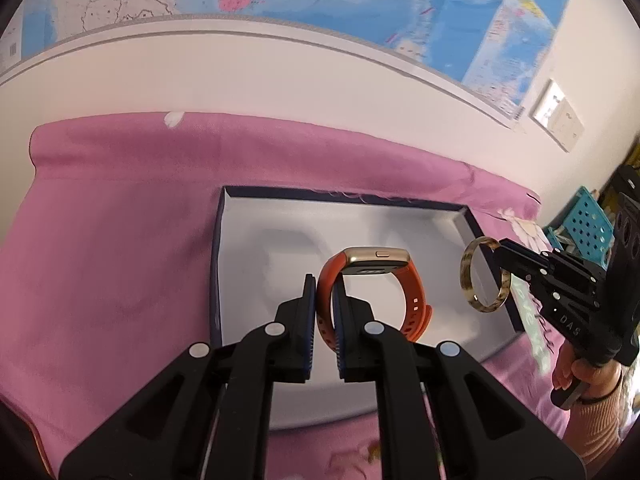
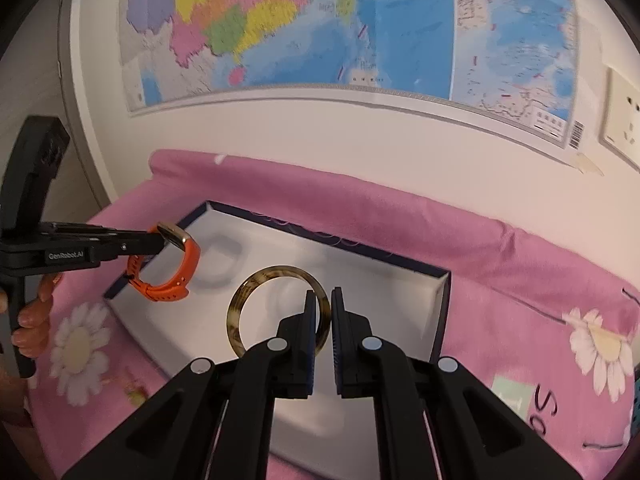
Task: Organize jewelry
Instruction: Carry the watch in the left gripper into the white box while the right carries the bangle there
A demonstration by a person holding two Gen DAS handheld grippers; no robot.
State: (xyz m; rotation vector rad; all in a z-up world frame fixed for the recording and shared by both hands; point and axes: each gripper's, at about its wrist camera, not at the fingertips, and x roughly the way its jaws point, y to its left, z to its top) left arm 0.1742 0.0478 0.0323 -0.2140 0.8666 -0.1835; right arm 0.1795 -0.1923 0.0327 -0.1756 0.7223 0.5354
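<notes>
My left gripper [image 1: 325, 300] is shut on the strap of an orange watch [image 1: 404, 292] with a gold case, held above the white-lined box [image 1: 256, 264]. My right gripper [image 2: 325, 312] is shut on a tortoiseshell bangle [image 2: 248, 300], held above the same box [image 2: 404, 292]. In the left wrist view the right gripper [image 1: 502, 258] holds the bangle [image 1: 468, 276] over the box's right edge. In the right wrist view the left gripper [image 2: 158, 240] holds the watch [image 2: 182, 276] over the box's left edge. The box has two moulded recesses.
The box lies on a pink flowered cloth [image 1: 120, 240] against a white wall with a map [image 2: 320, 20]. A wall socket [image 2: 624, 112] is at the right. A blue perforated basket [image 1: 588, 224] stands beyond the cloth's right end.
</notes>
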